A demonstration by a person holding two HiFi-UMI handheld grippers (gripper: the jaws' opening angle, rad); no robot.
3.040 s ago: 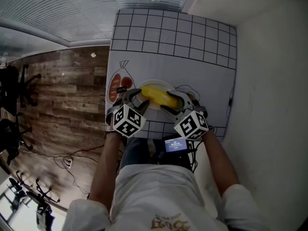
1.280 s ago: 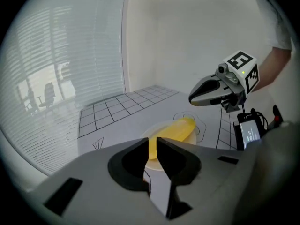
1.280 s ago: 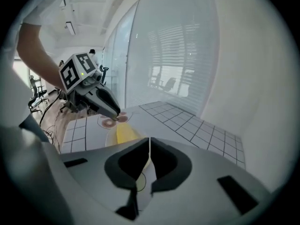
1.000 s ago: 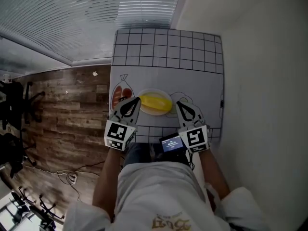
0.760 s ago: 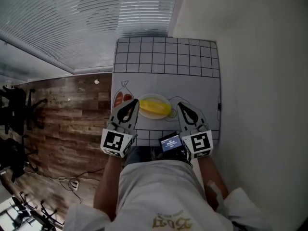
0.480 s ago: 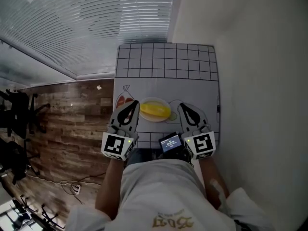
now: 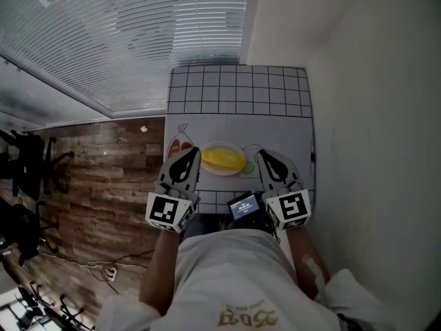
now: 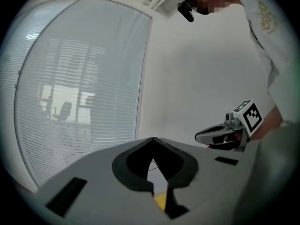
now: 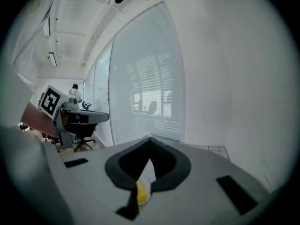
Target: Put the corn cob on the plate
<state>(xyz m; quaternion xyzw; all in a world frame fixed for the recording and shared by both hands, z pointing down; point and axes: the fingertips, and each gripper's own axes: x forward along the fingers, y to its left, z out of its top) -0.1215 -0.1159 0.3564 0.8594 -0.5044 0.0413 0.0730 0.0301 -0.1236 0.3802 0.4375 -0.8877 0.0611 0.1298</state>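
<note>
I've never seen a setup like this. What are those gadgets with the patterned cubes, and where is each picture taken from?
No robot here: a person holds a gripper in each hand, the left gripper and the right gripper. The head view comes from a camera on the person's head, looking down. The other two come from cameras riding on each gripper, looking along its jaws. On the gridded table sits a plate with a yellow corn cob on it. Both grippers are shut and hold nothing.

Open room over the gridded table (image 7: 238, 92), upper centre. Plate (image 7: 222, 145) with corn cob (image 7: 222, 158) blocks mid-frame; wall (image 7: 372, 116) closes right side.
</note>
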